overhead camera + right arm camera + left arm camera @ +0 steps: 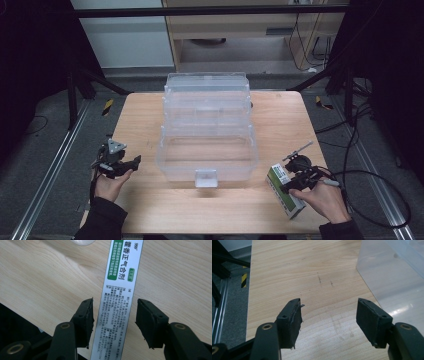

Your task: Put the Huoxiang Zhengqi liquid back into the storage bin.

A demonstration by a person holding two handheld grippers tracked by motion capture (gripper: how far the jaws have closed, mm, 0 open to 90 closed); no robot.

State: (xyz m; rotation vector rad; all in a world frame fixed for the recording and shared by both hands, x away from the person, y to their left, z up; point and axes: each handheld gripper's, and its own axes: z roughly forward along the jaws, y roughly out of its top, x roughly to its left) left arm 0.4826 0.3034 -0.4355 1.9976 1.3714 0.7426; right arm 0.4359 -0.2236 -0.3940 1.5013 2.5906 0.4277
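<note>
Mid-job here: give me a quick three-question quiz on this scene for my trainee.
1. True or false: the right gripper already clamps the box.
2. What lies between the left gripper's jaws? A) a box B) bare table C) a lid
3. Which side of the clear case is the box on, in the high view?

Key: 1. False; the pads straddle it with gaps on both sides. 2. B; bare table. 3. Its right, near the front edge.

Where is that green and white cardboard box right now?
The green and white cardboard box lies flat on the wooden table at the near right of the high view, right of the clear plastic storage case, between the right gripper's open jaws.
</note>
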